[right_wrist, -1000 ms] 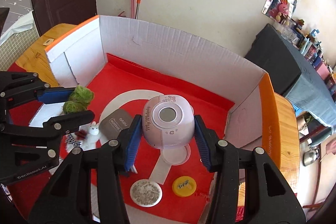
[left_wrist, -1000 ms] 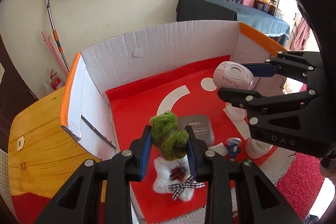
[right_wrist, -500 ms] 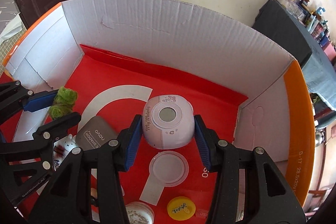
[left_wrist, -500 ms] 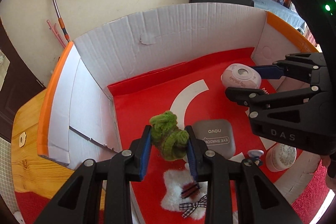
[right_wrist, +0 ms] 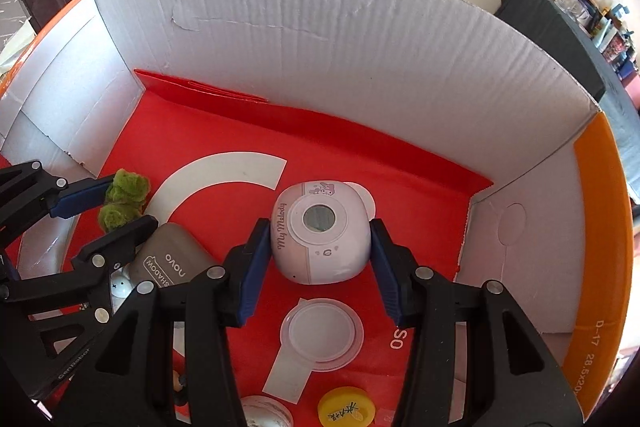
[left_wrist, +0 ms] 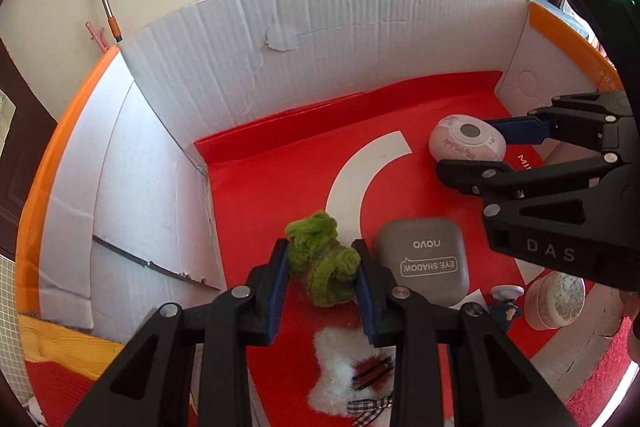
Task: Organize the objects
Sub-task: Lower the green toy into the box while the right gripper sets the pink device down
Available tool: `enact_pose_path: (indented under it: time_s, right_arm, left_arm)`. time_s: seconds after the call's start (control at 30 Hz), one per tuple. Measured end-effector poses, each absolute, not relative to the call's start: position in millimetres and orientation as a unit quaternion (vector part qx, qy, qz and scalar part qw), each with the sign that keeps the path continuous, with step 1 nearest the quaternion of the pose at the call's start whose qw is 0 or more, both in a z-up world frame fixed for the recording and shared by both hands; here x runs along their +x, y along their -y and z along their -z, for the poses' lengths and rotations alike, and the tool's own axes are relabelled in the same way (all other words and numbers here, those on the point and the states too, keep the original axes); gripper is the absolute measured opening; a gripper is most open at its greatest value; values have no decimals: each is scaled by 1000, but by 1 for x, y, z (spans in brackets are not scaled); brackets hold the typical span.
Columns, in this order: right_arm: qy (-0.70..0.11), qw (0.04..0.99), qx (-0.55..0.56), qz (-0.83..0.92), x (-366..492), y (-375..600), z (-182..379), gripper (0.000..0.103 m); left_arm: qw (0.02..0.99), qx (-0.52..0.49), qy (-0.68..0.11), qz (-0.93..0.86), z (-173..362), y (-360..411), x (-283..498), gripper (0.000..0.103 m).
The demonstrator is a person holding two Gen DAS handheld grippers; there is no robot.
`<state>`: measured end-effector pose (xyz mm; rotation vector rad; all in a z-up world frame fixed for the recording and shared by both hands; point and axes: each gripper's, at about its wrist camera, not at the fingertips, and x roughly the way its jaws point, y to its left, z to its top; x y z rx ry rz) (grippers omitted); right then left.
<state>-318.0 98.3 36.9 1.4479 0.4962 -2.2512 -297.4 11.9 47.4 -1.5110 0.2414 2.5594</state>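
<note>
While the left hand-held gripper (left_wrist: 322, 273) clamps green yarn (left_wrist: 322, 269), pink speaker (right_wrist: 320, 231) (loosely) between right's (right_wrist: 318, 263) parted jaws

Objects inside the open cardboard box (right_wrist: 360, 39), red floor with a white arc.

Green fuzzy pipe-cleaner toy (left_wrist: 322, 261): lower centre of the left view, pinched between blue pads, above the floor. Pink rounded "My Melody" device (right_wrist: 320, 231): centre of the right view, round lens facing up, blue pads at both sides, contact unclear. Grey "EYE SHADOW" novo case (left_wrist: 424, 261): flat, just right of the green toy. White plush with checked bow (left_wrist: 348, 379): bottom centre. Clear round lid (right_wrist: 322, 333): flat, below the device. Yellow cap (right_wrist: 346, 407): bottom edge. Speckled round jar (left_wrist: 556, 301): lower right, beside a small blue figurine (left_wrist: 505, 305).
</note>
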Motion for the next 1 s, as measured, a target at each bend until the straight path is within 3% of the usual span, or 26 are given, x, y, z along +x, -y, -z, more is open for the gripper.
enact_pose_path:
  time_s: [1.0]
  right_arm:
    - [-184, 203, 530, 803, -314, -115, -32, 47]
  left_arm:
    - [79, -506, -83, -855, -48, -15, -292, 33]
